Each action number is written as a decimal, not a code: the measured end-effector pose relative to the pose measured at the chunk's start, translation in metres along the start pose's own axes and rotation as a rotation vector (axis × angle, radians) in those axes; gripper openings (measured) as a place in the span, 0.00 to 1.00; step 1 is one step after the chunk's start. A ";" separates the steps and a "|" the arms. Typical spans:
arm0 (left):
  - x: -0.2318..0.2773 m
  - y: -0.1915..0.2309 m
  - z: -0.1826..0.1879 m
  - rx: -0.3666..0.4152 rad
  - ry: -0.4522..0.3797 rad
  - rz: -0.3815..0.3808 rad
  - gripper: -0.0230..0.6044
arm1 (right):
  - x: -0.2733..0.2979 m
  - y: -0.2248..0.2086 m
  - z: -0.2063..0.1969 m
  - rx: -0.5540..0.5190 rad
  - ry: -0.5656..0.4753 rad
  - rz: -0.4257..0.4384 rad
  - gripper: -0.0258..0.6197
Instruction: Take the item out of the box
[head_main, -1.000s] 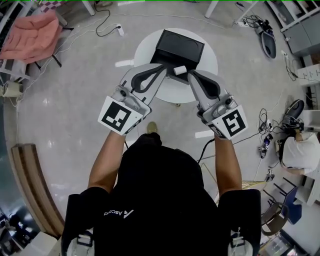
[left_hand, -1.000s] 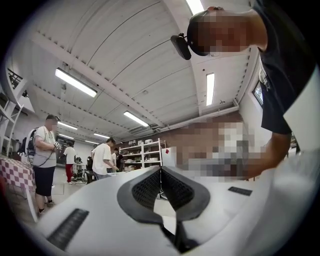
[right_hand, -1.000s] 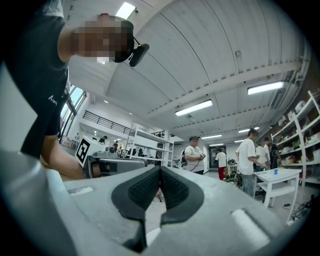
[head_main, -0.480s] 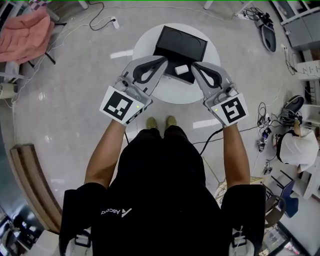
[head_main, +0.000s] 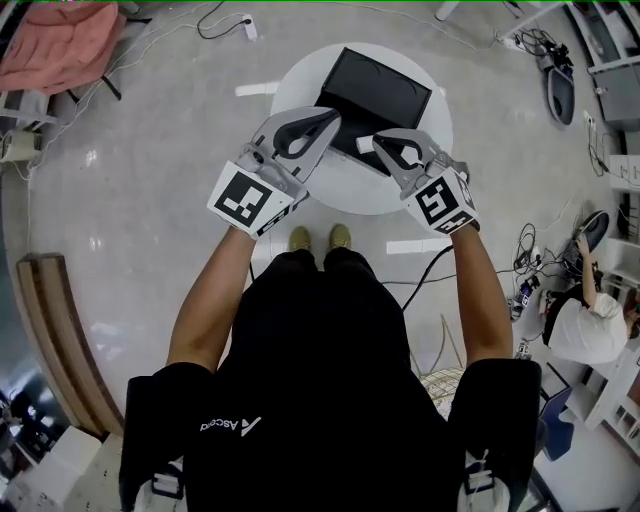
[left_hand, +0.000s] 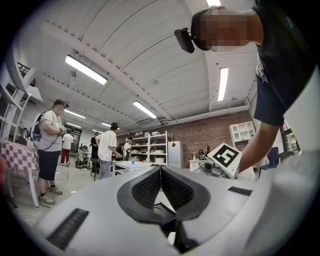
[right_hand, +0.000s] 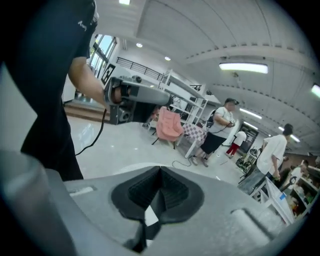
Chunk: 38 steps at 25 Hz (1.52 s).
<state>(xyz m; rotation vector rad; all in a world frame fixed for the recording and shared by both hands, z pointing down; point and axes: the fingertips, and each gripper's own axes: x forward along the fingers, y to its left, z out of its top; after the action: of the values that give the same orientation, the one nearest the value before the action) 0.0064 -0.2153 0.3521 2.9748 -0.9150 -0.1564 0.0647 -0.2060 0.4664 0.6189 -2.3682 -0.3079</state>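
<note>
The right gripper (head_main: 378, 142) is closed, its jaw tips pinching a small white item (head_main: 364, 144) just outside the near edge of the black box (head_main: 375, 88) on the round table (head_main: 345, 185). The left gripper (head_main: 334, 115) is closed and empty, at the box's near-left edge.

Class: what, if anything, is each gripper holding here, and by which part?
Left gripper: nothing, fingers shut. Right gripper: fingers shut, with the small white item at their tips by the box; whether it is clamped cannot be told.
</note>
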 end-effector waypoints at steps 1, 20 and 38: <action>0.003 0.002 -0.004 -0.003 0.007 0.007 0.04 | 0.006 0.001 -0.009 -0.017 0.021 0.027 0.04; 0.028 0.042 -0.053 -0.065 0.072 0.084 0.04 | 0.096 0.034 -0.147 -0.242 0.397 0.435 0.32; 0.005 0.055 -0.075 -0.104 0.107 0.140 0.04 | 0.132 0.057 -0.190 -0.356 0.588 0.556 0.36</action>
<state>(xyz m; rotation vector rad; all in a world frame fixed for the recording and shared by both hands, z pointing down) -0.0124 -0.2639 0.4290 2.7826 -1.0626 -0.0398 0.0804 -0.2347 0.7024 -0.1225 -1.7591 -0.2432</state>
